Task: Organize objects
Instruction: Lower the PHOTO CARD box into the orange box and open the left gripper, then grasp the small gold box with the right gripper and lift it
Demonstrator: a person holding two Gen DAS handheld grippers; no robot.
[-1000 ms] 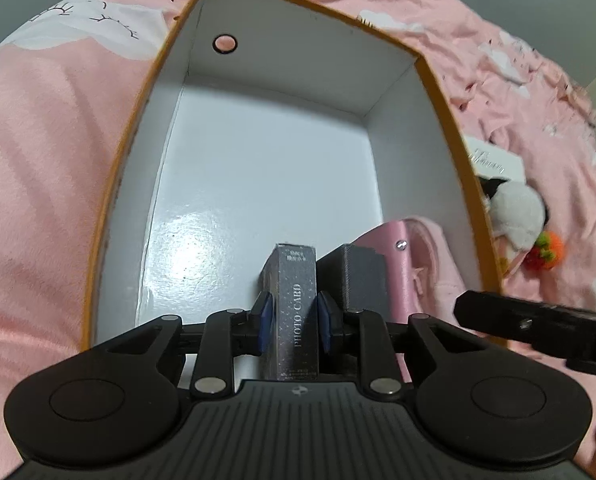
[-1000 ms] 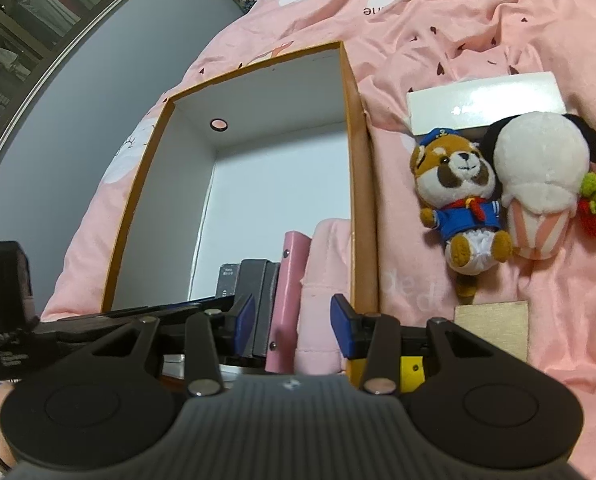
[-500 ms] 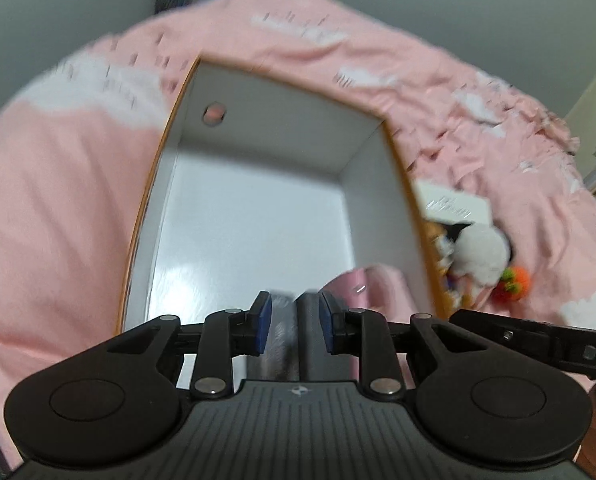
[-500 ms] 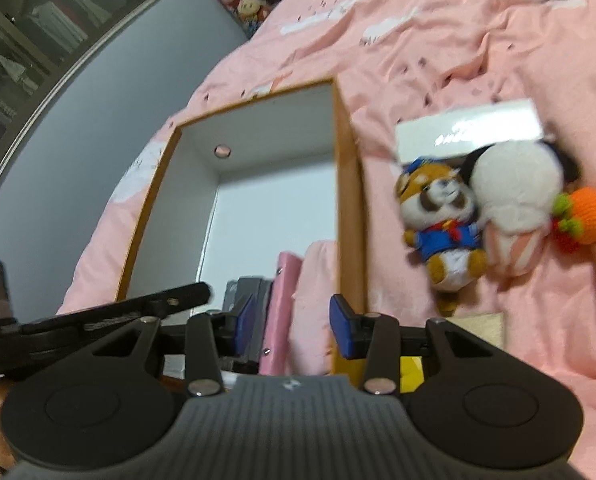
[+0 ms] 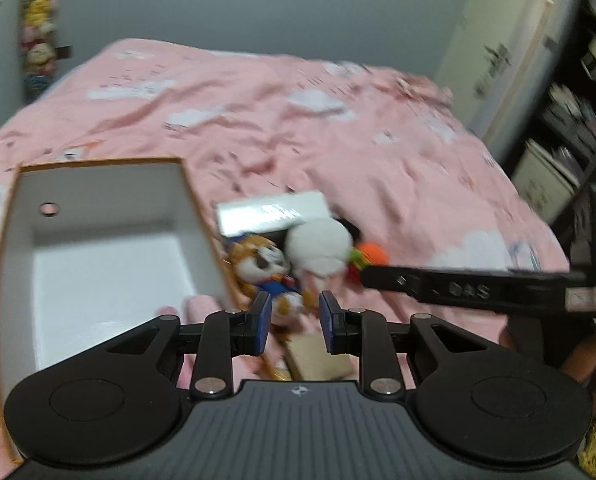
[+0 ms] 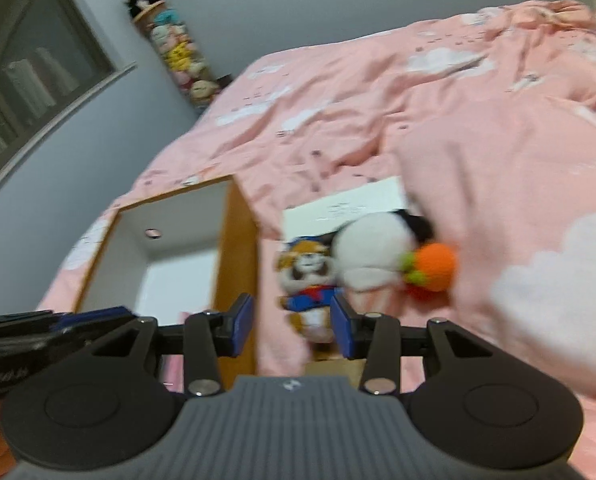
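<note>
An orange-rimmed box (image 5: 193, 216) with a white inside lies on the pink bed, left of centre in both views (image 6: 233, 264). To its right lie a red panda plush (image 5: 261, 268) (image 6: 308, 276), a white plush (image 5: 318, 248) (image 6: 374, 256) with an orange knitted piece (image 5: 372, 254) (image 6: 434, 266), a flat white box (image 5: 273, 214) (image 6: 346, 208) and a brown card (image 5: 318, 360) (image 6: 330, 366). My left gripper (image 5: 293, 320) hangs open and empty above the panda plush. My right gripper (image 6: 293, 324) is also above it, empty, its jaws opening.
A pink soft item (image 5: 201, 304) sticks up at the box's near right corner. The pink quilt (image 6: 498, 184) rises in folds at the right. A column of stacked plush toys (image 6: 173, 48) stands by the grey wall. Dark shelves (image 5: 578, 112) stand at the far right.
Both grippers have risen out of the box and swung right toward the plush toys. The dark photo-card box that stood between my left pads is no longer there.
</note>
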